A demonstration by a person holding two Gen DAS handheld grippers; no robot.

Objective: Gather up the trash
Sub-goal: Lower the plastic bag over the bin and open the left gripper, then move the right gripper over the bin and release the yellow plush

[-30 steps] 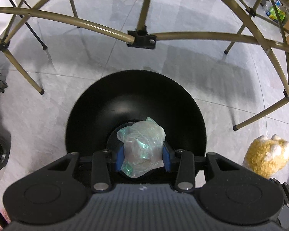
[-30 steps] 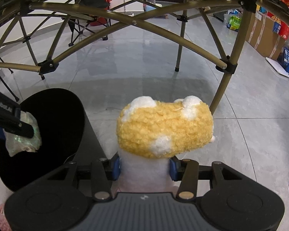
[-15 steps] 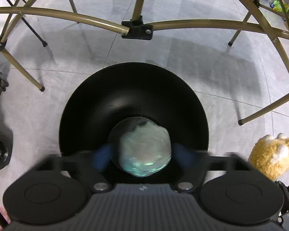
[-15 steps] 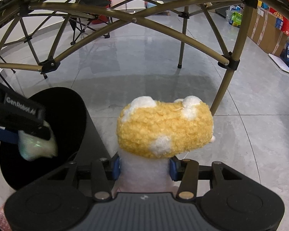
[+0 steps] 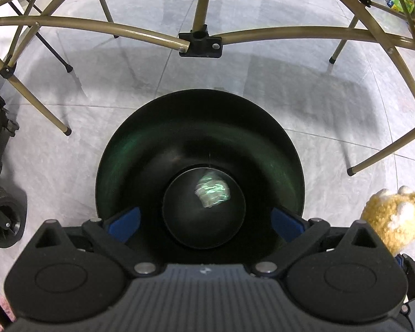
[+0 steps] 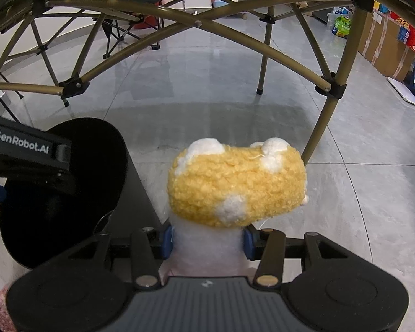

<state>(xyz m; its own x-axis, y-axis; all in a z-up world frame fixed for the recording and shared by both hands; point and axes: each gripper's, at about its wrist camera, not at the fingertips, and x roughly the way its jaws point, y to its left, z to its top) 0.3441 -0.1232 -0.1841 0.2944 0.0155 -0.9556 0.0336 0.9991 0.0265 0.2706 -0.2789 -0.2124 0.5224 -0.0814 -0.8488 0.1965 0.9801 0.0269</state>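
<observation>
Black plastic forms the round trash bin [image 5: 119, 166], which stands on the grey tiled floor [image 5: 332, 96] and serves as the reference point for everything below.

Left tongs [image 5: 204, 222]: positioned directly above the bin mouth, pointing steeply down into it. The jaws are opening, spread wide, with blue pads [image 5: 124, 221] at either side of the bin's inner wall. Nothing lies between them; they are released.

Crumpled plastic wad [image 5: 212, 191]: pale, with a green sheen, blurred. It sits inside the bin, low against the dark circular bottom, clear of both pads. Whether it rests on the bottom cannot be told.

Right tongs [image 6: 207, 242]: located just to the right of the bin, outside its rim. The jaws are clenched on the white lower part of a plush toy [image 6: 235, 182], one blue pad pressed on each side. The toy's yellow, curly body with white patches projects beyond the fingertips, above the floor and beside the bin wall.

In the right wrist view, the left tongs' body appears over the bin opening at the left edge.

Folding counter frame [image 5: 124, 29]: olive-gold tubes with black joints cross overhead and behind the bin, its legs standing on the floor around it.
</observation>
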